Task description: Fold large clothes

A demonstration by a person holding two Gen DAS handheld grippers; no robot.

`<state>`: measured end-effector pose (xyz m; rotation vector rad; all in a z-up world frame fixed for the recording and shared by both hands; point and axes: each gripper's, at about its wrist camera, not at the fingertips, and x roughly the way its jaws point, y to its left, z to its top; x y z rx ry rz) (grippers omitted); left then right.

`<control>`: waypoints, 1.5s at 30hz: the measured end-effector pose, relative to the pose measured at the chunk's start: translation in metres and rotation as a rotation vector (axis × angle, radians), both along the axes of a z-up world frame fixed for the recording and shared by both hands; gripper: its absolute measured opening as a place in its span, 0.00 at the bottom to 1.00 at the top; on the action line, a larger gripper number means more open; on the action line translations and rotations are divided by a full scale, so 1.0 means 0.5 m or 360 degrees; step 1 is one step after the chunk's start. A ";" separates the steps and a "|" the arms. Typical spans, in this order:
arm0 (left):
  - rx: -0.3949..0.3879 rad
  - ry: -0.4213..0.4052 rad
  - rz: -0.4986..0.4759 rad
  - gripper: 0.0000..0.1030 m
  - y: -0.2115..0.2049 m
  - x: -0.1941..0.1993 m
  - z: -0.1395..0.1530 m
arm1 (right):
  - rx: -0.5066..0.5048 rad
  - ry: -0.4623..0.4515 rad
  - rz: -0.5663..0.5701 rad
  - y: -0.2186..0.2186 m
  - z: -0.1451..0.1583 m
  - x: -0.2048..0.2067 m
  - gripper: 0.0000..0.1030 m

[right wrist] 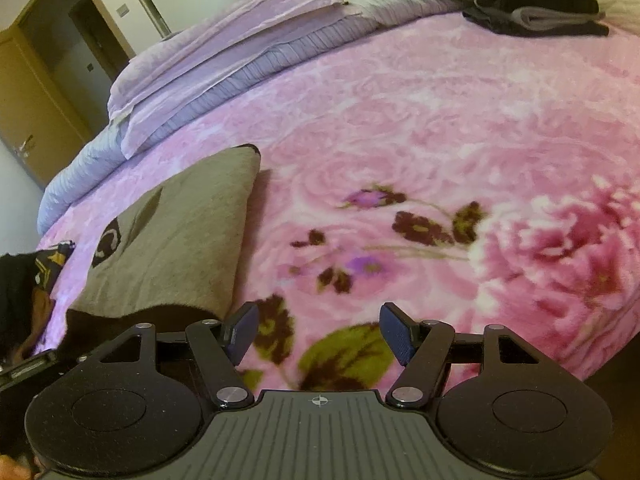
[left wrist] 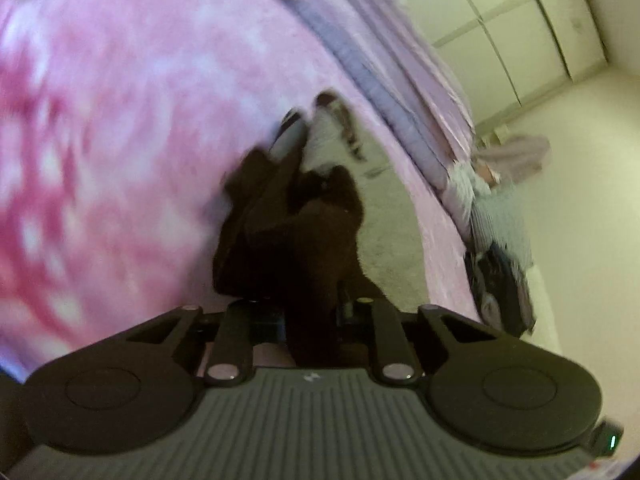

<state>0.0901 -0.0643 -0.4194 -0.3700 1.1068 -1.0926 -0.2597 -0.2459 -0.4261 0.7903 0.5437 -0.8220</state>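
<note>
Where the left wrist camera looks along its fingers, the left hand-held gripper (left wrist: 298, 184) is clenched on a bunch of dark brown cloth (left wrist: 288, 236), the fabric gathered thick between the fingers and hiding most of them. The picture is blurred. The cloth hangs at the edge of the bed, with the pink flowered blanket (left wrist: 120, 140) filling the left side and pale floor (left wrist: 384, 224) showing to the right of it. Only this view shows the floor, a pair of feet in slippers (left wrist: 320, 120) just beyond the fingertips, a heap of clothes (left wrist: 500, 216) against the bed's far end, and the white wardrobe doors (left wrist: 520, 40) behind.

Over the top of the bed, the right wrist camera shows the right hand-held gripper (right wrist: 320, 334) released, its blue pads (right wrist: 396, 332) wide apart above the blanket (right wrist: 400, 120) with nothing between them. To its left lies the garment (right wrist: 176, 232), grey-brown with a dark emblem, spread flat on the blanket, its near dark edge just beside the left finger but not touching the pads. This view alone shows the folded lilac bedding (right wrist: 224, 60) along the far left side, a stack of folded dark clothes (right wrist: 536, 0) at the far right corner, a wooden door (right wrist: 36, 112) at the left, and a bit of patterned dark fabric (right wrist: 48, 264) at the left edge.
</note>
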 end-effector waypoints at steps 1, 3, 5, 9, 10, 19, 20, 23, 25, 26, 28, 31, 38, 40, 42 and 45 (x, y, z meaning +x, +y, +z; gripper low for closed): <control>0.0007 -0.0060 -0.0011 0.15 0.003 0.013 0.017 | 0.0012 -0.0017 0.0004 -0.004 -0.001 0.002 0.62; 0.0019 -0.0175 0.0034 0.15 0.023 0.059 0.051 | 0.0031 -0.0051 0.0029 -0.009 -0.004 0.008 0.62; 0.0054 -0.0273 0.0120 0.15 0.049 0.111 0.069 | 0.0073 -0.0111 0.0081 -0.013 -0.010 0.022 0.62; 0.0118 -0.0262 0.0122 0.19 0.070 0.183 0.052 | 0.0221 -0.0359 0.0195 -0.034 -0.037 0.061 0.62; 0.0109 -0.0196 0.0116 0.21 0.072 0.192 0.039 | 0.0282 -0.0433 0.0212 -0.046 -0.048 0.077 0.62; -0.0046 0.0196 0.0235 0.39 0.121 0.187 -0.030 | 0.0587 -0.0790 0.0139 -0.128 -0.131 0.229 0.62; -0.0057 0.0198 0.0230 0.25 0.115 0.192 -0.034 | 0.0567 -0.0783 0.0161 -0.128 -0.132 0.244 0.47; -0.0077 0.0164 0.0206 0.14 0.095 0.220 -0.023 | 0.0563 -0.0756 0.0102 -0.113 -0.146 0.248 0.18; -0.0072 0.0083 0.0181 0.14 0.081 0.244 -0.008 | 0.0568 -0.0765 0.0051 -0.085 -0.151 0.228 0.17; -0.0050 0.0042 0.0174 0.14 0.076 0.254 -0.002 | 0.0592 -0.0764 0.0021 -0.064 -0.152 0.217 0.17; -0.0018 -0.0034 0.0164 0.14 0.056 0.284 0.008 | 0.0642 -0.0780 0.0015 -0.012 -0.150 0.204 0.17; 0.0061 -0.0047 0.0100 0.16 0.029 0.315 0.013 | 0.0610 -0.0696 0.0181 0.040 -0.132 0.203 0.27; -0.0001 -0.0091 0.0077 0.31 0.054 0.330 0.028 | 0.0008 -0.0384 0.0296 0.000 -0.017 0.163 0.49; -0.0040 -0.0069 0.0102 0.32 0.047 0.346 0.027 | -0.0069 -0.0436 0.0365 -0.040 0.001 0.192 0.53; -0.0068 -0.0013 0.0083 0.32 0.030 0.360 0.020 | -0.0055 -0.0488 0.0465 -0.075 -0.001 0.244 0.53; -0.0073 -0.0004 0.0076 0.32 0.012 0.366 0.018 | 0.0018 -0.0515 0.0599 -0.103 -0.021 0.333 0.53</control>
